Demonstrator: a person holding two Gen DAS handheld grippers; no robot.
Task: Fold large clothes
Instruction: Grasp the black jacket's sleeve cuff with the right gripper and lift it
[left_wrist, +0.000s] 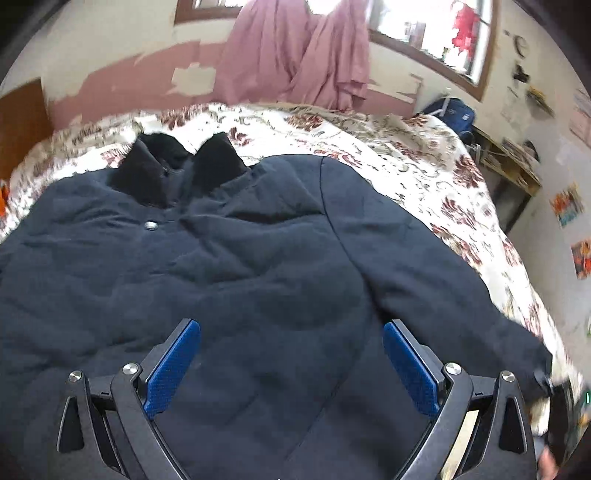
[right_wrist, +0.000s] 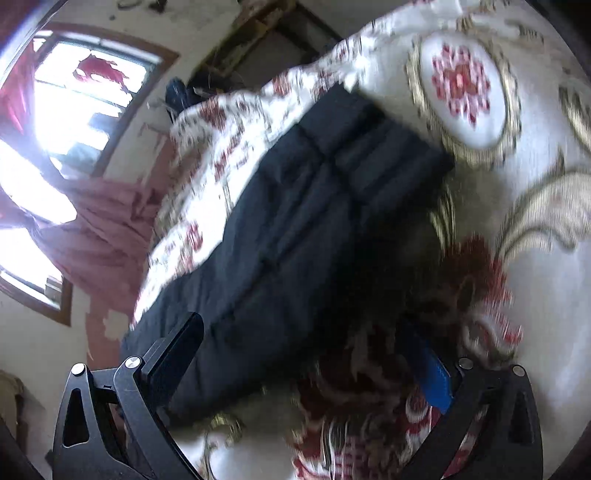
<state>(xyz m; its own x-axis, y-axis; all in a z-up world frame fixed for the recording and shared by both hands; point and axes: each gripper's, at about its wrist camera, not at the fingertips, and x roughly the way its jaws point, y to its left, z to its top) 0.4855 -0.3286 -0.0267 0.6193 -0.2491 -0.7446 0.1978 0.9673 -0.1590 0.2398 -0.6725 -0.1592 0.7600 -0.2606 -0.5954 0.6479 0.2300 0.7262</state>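
Note:
A large dark navy padded jacket (left_wrist: 221, 266) lies spread front-up on the bed, its black collar (left_wrist: 177, 166) at the far end. Its right sleeve (left_wrist: 454, 295) runs toward the bed's right edge. My left gripper (left_wrist: 291, 332) hovers open over the jacket's lower body, with its blue pads (left_wrist: 173, 369) wide apart and nothing between them. In the right wrist view, which is blurred, the sleeve (right_wrist: 295, 229) runs diagonally to its black cuff (right_wrist: 376, 147). My right gripper (right_wrist: 306, 354) is open low over the sleeve.
The bed carries a white bedspread with red flowers (left_wrist: 388, 147). Pink curtains (left_wrist: 295, 51) hang at the window behind it. A wooden desk (left_wrist: 509, 166) and a blue bag (left_wrist: 450, 110) stand to the right of the bed.

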